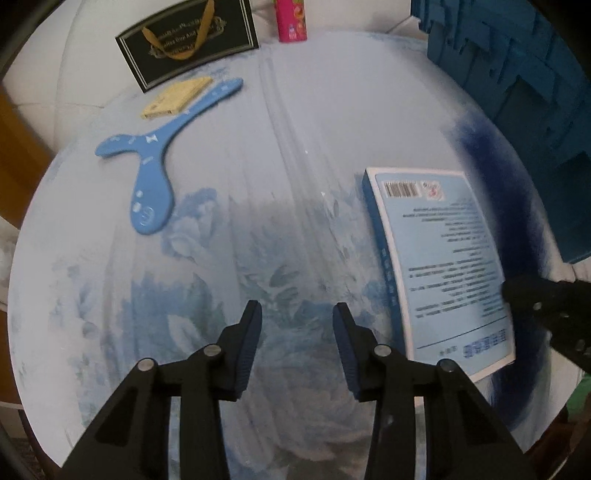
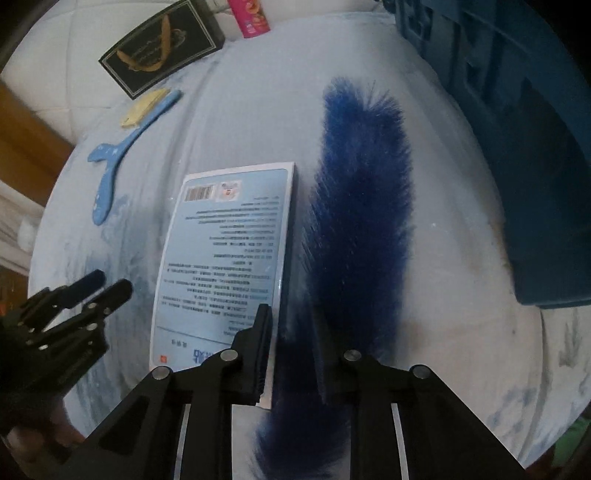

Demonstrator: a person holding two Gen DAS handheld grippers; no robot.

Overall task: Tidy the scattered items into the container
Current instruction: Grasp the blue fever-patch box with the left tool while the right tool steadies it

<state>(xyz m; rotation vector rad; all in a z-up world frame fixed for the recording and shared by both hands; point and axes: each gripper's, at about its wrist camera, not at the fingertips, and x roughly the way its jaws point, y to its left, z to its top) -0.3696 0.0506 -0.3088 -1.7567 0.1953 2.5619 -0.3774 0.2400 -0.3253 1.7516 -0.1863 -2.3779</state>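
Note:
A long dark blue furry tail (image 2: 362, 206) lies on the light blue floral bedspread (image 1: 229, 229), beside a pale blue boxed book (image 2: 229, 258) with a barcode. My right gripper (image 2: 291, 317) points steeply down with the tail's near part between its pads, which press into the fur. My left gripper (image 1: 297, 312) hovers open over bare bedspread, left of the book (image 1: 443, 266), with nothing between its fingers. It shows again at the left of the right wrist view, as the left gripper (image 2: 110, 281). A blue plastic crate (image 2: 517, 147) stands at the right.
A blue three-armed boomerang (image 1: 155, 162) and a tan card (image 1: 177, 96) lie at the far left. A black gift box (image 1: 188, 40) with a gold ribbon and a pink bottle (image 1: 291, 18) stand at the back. The crate (image 1: 517, 92) fills the right side.

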